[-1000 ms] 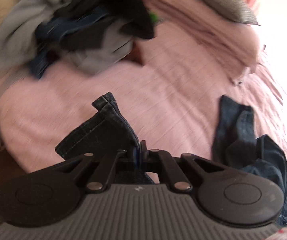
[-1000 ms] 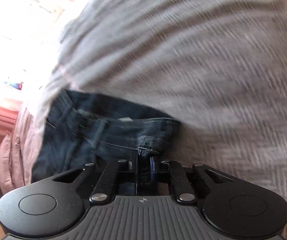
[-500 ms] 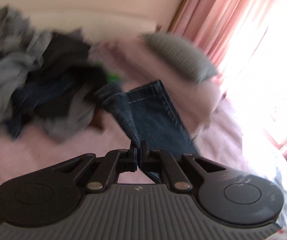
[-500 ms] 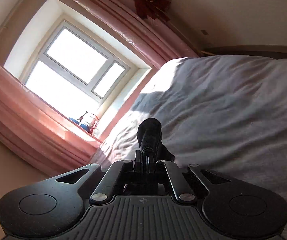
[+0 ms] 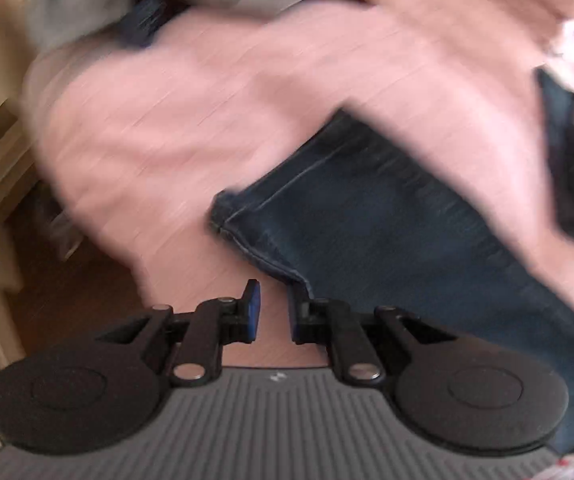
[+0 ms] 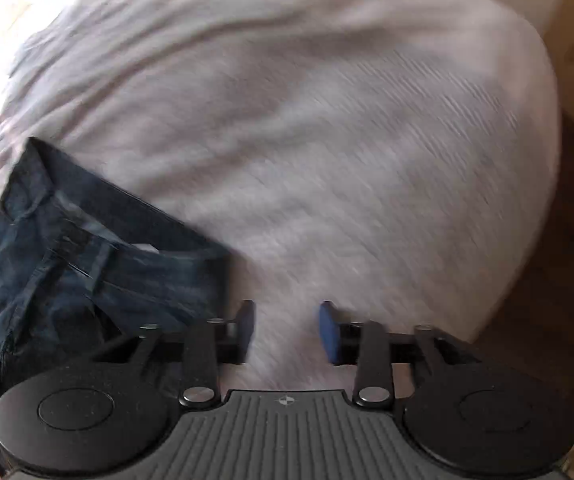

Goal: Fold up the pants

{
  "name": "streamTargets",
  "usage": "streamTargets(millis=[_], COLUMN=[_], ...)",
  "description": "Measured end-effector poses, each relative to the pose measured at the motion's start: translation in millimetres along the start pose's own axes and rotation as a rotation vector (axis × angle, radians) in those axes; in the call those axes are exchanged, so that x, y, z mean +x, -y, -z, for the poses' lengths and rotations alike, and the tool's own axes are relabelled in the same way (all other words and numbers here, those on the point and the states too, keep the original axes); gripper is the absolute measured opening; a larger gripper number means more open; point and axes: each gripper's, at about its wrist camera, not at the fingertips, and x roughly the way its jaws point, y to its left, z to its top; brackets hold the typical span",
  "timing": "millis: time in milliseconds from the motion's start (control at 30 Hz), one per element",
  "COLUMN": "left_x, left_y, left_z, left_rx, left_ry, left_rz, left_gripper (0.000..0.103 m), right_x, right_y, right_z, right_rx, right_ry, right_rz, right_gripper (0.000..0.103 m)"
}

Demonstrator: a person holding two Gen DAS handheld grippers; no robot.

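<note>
Pink bedding (image 5: 215, 128) covers the bed, with a heap of other clothes (image 5: 135, 4) at its far edge and wooden floor beside it. Dark denim pants (image 5: 387, 224) lie spread across the cover, one hem just beside the left gripper (image 5: 273, 312), whose jaws are opening with nothing between them. Likewise the right gripper (image 6: 287, 330) is opening, empty, beside what seems, through blur, the waistband (image 6: 127, 256). Denim is heavy, limp, not slippery; thick seams and hems offer the best hold.
</note>
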Motion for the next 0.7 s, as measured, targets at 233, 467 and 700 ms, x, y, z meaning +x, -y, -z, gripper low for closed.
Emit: streamTargets(millis=[233,467,700], left_x=[14.3,77.8,147.6], left_y=[138.1,282.0,335.4], left_z=[-100.1,-192.0,-234.5], left_rx=[0.297,0.404,0.409], left_ry=[0.134,0.146,0.08], left_rz=[0.28,0.434,0.409], left_gripper=[0.031,0.049,0.0], right_x=[10.8,18.6,6.1], right_y=[-98.8,-144.3,-128.2], right_z=[-13.8,13.1,43.1], right_rx=[-0.068,-0.047,0.084], right_ry=[0.11,0.121,0.138], right_rz=[-0.163,-0.196,-0.126], right_gripper=[0.043,0.043,0.043])
